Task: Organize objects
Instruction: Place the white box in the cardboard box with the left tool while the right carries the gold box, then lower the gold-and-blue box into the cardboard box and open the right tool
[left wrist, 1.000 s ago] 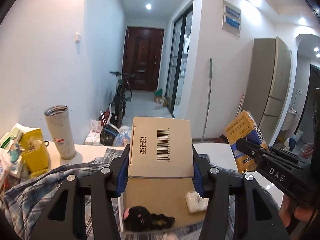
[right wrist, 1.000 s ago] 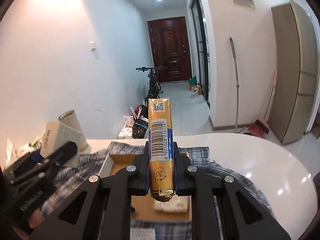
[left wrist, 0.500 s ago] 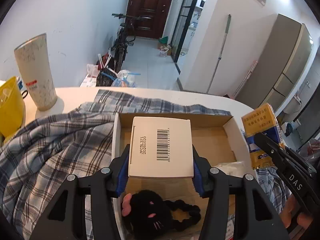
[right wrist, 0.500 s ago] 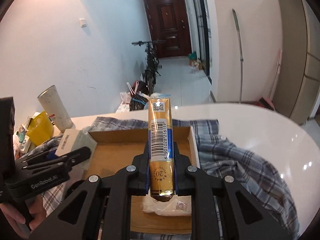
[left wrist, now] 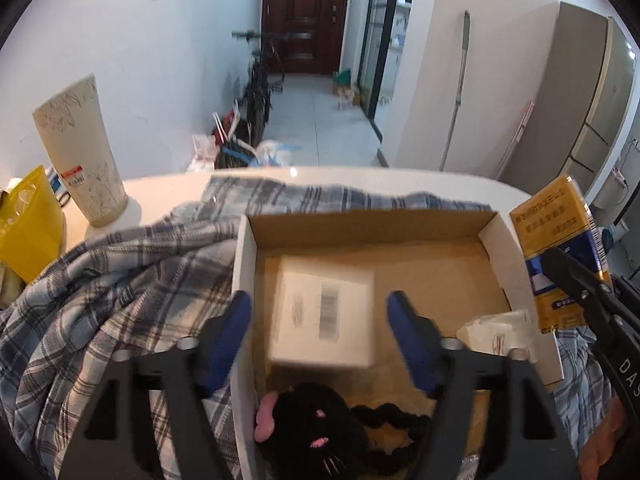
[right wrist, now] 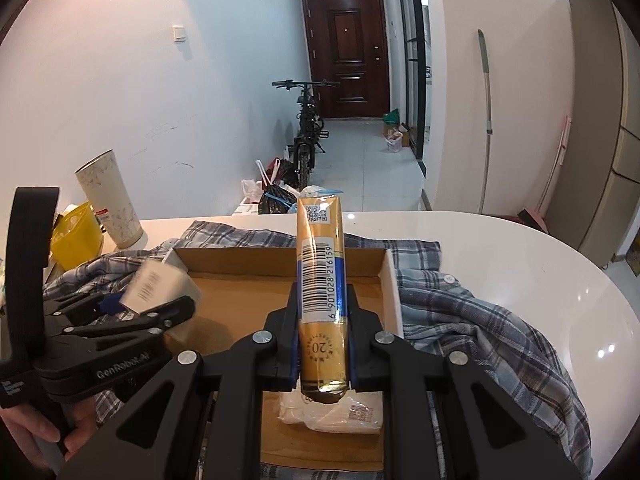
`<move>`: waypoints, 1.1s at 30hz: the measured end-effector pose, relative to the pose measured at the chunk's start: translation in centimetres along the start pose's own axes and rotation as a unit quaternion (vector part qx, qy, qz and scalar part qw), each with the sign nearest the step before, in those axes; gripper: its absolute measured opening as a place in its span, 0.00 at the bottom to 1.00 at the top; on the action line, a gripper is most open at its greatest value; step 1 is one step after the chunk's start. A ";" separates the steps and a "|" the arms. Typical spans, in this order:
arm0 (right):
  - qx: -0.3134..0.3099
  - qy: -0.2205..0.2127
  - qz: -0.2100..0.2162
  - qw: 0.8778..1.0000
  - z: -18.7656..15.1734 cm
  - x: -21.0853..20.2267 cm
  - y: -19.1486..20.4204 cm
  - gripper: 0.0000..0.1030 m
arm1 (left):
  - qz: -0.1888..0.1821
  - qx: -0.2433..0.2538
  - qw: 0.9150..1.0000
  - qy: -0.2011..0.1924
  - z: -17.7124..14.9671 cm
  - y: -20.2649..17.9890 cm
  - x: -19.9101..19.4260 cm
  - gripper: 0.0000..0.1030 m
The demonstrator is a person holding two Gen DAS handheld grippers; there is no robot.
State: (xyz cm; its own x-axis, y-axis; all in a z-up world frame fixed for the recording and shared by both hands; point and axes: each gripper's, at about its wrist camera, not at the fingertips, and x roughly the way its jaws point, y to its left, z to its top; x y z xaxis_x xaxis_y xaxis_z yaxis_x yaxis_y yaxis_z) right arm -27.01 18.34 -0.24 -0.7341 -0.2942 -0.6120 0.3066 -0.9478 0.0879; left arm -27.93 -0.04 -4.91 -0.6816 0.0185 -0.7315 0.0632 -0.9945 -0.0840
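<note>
An open cardboard box (left wrist: 494,227) lies on a plaid shirt on the white table. My left gripper (left wrist: 320,320) is open above the box, and a small white barcoded box (left wrist: 324,320), blurred, is between and below its fingers, free of them. A black plush toy (left wrist: 308,420) and a white packet (left wrist: 496,332) lie in the box. My right gripper (right wrist: 322,312) is shut on a gold and blue carton (right wrist: 320,264), held upright over the box's right part (right wrist: 394,288). The carton also shows in the left wrist view (left wrist: 560,248).
A plaid shirt (left wrist: 112,288) spreads under and around the box. A tall cream tumbler (left wrist: 76,152) and a yellow container (left wrist: 28,224) stand at the table's left. The white table (right wrist: 520,256) curves off to the right. A bicycle stands in the hallway beyond.
My left gripper has opened and let go of the white box, which now drops into the cardboard box. My right gripper still holds the carton over the box.
</note>
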 end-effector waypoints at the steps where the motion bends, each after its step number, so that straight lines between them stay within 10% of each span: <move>1: 0.000 0.000 0.001 1.000 0.0 0.0 0.1 0.15 | 0.003 0.002 1.000 -0.014 0.0 0.0 -0.4 0.73; 13: 0.013 0.045 0.035 0.998 -1.0 2.7 1.3 0.15 | 0.012 0.015 0.981 -0.195 -0.1 -0.6 -6.9 0.83; 25: 0.019 0.090 0.061 0.994 -2.3 5.0 2.0 0.15 | 0.001 0.014 0.975 -0.220 -0.1 -0.8 -8.1 0.86; 28: 0.017 0.095 0.054 0.994 -2.3 5.2 1.8 0.34 | 0.000 0.017 0.976 -0.216 -0.1 -1.1 -7.9 0.86; 30: 0.018 0.081 0.034 0.996 -2.2 4.8 1.6 0.91 | 0.004 0.021 0.977 -0.214 -0.2 -1.2 -7.8 0.86; 33: 0.028 0.037 0.005 0.999 -1.9 3.2 0.9 0.96 | 0.004 0.024 0.976 -0.218 -0.3 -1.4 -7.8 0.86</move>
State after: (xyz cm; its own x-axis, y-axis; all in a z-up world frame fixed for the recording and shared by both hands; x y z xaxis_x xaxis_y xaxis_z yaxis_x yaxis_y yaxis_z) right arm -27.90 16.77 -3.59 -0.6841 -0.2965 -0.6665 0.2783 -0.9506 0.1373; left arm -22.45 1.25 0.75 -0.9269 -0.0249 -0.3745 0.0426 -0.9983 -0.0392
